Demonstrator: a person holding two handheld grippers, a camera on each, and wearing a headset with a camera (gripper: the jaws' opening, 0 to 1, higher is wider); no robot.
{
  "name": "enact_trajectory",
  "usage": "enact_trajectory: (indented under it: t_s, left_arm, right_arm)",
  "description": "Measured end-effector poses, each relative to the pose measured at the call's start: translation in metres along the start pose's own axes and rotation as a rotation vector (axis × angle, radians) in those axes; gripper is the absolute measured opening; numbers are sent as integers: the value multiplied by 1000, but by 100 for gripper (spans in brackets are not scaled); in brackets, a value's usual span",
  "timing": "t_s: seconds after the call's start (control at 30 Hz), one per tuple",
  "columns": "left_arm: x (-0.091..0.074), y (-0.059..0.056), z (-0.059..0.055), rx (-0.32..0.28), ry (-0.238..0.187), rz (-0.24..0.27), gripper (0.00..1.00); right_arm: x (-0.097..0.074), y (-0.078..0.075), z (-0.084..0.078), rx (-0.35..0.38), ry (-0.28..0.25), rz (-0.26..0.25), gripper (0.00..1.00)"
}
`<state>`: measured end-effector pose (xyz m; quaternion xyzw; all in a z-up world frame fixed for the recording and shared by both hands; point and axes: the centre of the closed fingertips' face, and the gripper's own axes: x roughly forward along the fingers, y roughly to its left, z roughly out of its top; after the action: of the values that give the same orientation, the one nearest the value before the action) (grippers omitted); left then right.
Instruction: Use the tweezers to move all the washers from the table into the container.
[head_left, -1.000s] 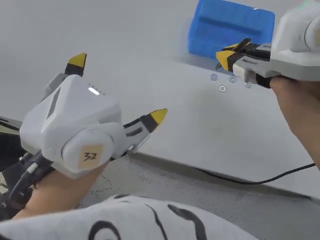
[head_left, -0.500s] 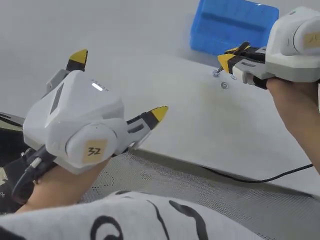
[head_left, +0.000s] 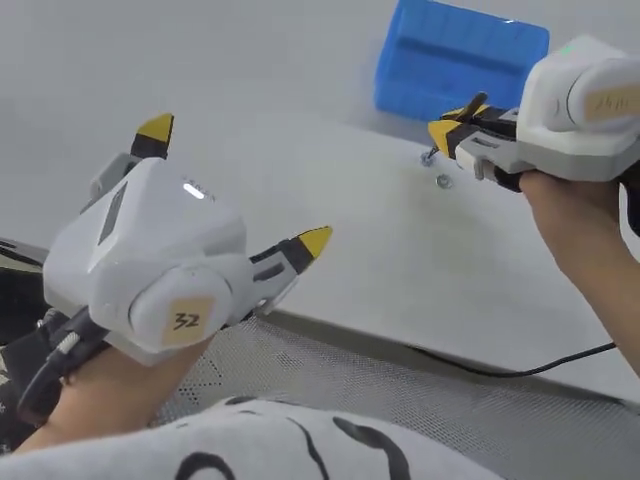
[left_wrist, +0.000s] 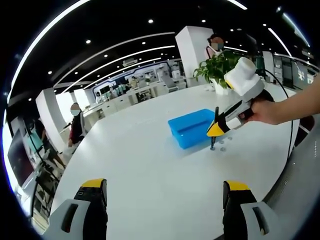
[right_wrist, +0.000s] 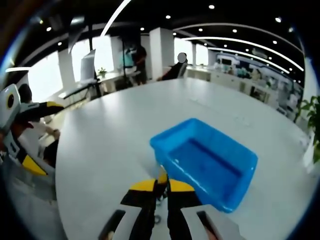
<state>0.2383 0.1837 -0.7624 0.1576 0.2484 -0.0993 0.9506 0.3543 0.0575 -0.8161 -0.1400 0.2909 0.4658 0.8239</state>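
Note:
The blue container (head_left: 460, 55) stands at the far side of the white table (head_left: 330, 190). Just in front of it lie small metal washers (head_left: 443, 181). My right gripper (head_left: 446, 128) is shut on dark tweezers (head_left: 432, 152), whose tip points down among the washers, at or just above the table. In the right gripper view the shut gripper (right_wrist: 162, 189) holds the tweezers (right_wrist: 162, 176) in front of the container (right_wrist: 205, 162), with a washer (right_wrist: 157, 219) below. My left gripper (head_left: 235, 185) hovers open and holds nothing over the table's near edge. Its own view shows its open gripper (left_wrist: 164, 187), the container (left_wrist: 192, 131) and the right gripper (left_wrist: 220, 129).
A black cable (head_left: 520, 365) runs along the table's near edge at the right. Grey mesh fabric (head_left: 330, 370) lies below that edge. People stand far off in the hall, and a potted plant (left_wrist: 217, 67) stands beyond the table.
My right gripper has shifted a little left with the tweezers and now covers some of the washers. The left gripper has hardly moved.

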Motion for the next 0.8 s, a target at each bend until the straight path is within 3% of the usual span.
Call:
enact_trajectory:
  t_s: [0.27,0.57,0.8]
  left_arm:
    - [-1,0,0,4,1,0,99]
    - [-1,-2,0,13,4,-6,99]
    - [-1,-3,1,11,-1,-9,99]
  right_arm:
    - [-7,10,2,-32,41,16,4]
    - [-18,24,14,-35,28,48,4]
    - [-26,26,24,-29,9,55,4]
